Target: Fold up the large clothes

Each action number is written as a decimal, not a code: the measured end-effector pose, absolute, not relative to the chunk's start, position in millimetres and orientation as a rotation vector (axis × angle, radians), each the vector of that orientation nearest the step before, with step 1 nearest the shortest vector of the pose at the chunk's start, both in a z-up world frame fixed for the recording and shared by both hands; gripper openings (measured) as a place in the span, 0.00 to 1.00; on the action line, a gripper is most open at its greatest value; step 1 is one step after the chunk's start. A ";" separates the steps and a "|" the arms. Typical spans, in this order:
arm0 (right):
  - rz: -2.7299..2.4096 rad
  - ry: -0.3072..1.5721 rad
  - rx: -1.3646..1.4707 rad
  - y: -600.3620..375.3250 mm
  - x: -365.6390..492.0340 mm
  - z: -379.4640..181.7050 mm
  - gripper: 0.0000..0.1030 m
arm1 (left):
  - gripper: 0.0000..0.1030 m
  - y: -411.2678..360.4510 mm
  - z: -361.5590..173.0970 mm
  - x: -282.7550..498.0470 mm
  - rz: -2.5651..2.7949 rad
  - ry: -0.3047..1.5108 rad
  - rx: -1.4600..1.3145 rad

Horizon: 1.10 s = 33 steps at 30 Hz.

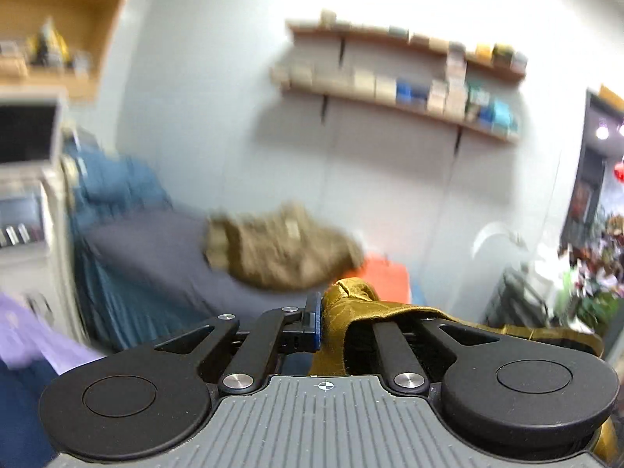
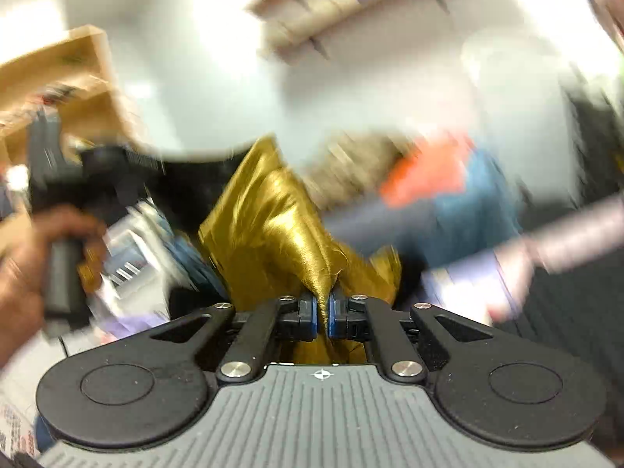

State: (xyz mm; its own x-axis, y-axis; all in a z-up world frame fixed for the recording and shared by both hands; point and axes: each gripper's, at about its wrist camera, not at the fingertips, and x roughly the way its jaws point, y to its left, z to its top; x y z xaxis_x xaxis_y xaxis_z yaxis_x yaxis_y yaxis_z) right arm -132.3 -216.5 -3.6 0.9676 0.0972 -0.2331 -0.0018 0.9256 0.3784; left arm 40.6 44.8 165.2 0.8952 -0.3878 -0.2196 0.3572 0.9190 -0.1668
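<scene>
A shiny gold satin garment [image 2: 273, 226] is held up in the air by both grippers. My left gripper [image 1: 331, 319] is shut on a bunched edge of the gold garment [image 1: 351, 304], which drapes over its right finger. My right gripper [image 2: 323, 318] is shut on a pinched fold of the same cloth, which rises and spreads up to the left. The left gripper's handle [image 2: 62, 257], in a person's hand, shows at the left of the right wrist view. Both views are blurred by motion.
A pile of clothes lies ahead: a tan garment [image 1: 280, 249], a grey one [image 1: 156, 257], blue ones [image 1: 117, 195], an orange one [image 1: 386, 273], a purple one [image 1: 35, 335]. Wall shelves with boxes [image 1: 409, 85] and a wooden shelf unit [image 1: 58, 19] stand behind.
</scene>
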 end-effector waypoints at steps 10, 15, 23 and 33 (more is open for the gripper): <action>0.406 -0.002 0.312 -205.0 -185.9 125.2 0.07 | 0.44 114.7 257.0 -57.7 -0.427 0.137 -0.206; 0.533 -0.143 0.388 -222.7 -219.3 194.7 0.07 | 0.43 112.4 319.7 -107.5 -0.505 -0.119 -0.230; 0.622 -0.447 0.356 -252.1 -257.0 290.1 0.07 | 0.43 89.8 366.7 -140.7 -0.483 -0.356 -0.191; 0.251 0.081 0.347 -244.3 -119.4 186.1 0.31 | 0.81 31.4 150.9 68.4 -0.285 0.466 -0.055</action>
State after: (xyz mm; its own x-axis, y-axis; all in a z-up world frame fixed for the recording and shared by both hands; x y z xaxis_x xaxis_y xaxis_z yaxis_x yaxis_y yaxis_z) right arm -119.4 -244.3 186.1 0.9659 0.2566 -0.0351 -0.2291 0.9096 0.3465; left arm 68.4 31.4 150.9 0.8547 -0.2831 -0.4352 0.2582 0.9590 -0.1167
